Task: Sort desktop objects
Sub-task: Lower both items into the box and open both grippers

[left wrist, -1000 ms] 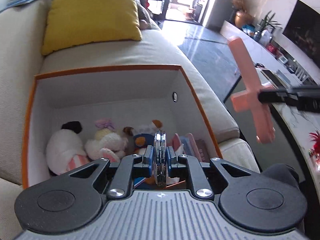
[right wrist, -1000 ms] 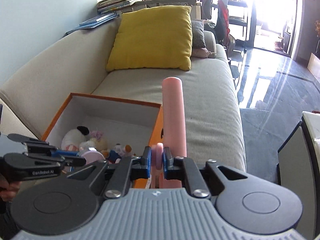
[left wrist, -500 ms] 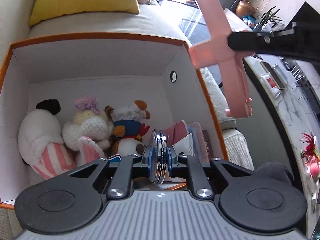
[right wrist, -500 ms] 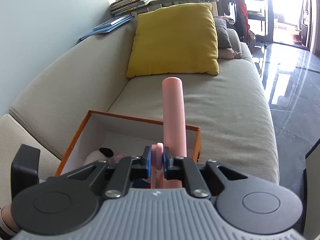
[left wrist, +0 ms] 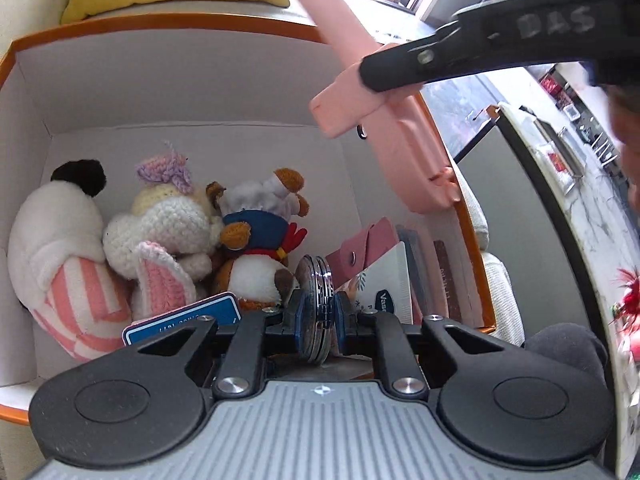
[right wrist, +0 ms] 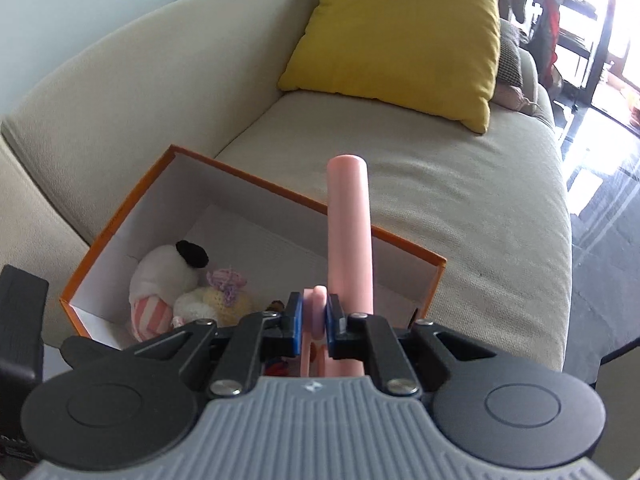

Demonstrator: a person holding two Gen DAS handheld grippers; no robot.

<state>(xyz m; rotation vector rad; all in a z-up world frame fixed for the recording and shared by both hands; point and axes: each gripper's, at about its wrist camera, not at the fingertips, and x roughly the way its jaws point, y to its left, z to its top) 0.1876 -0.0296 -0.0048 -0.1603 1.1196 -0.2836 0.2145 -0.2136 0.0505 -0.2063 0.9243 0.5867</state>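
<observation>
The blue-padded fingers (left wrist: 302, 312) of the left gripper (left wrist: 316, 314) stay clamped on a round silvery disc-shaped compact (left wrist: 316, 284), now low inside the orange-rimmed white cardboard box (left wrist: 168, 24) beside the plush toys (left wrist: 160, 220) — a second ago it hung above the rim. The right gripper (right wrist: 314, 320), pinched on a long pink plastic cross-shaped tool (right wrist: 348, 224), has swung in over the box's right wall — both items look close to release.

I am in a home's living room: a beige sofa (right wrist: 420, 184) with a yellow cushion (right wrist: 396, 36), and a toy box (left wrist: 180, 80) on it.
</observation>
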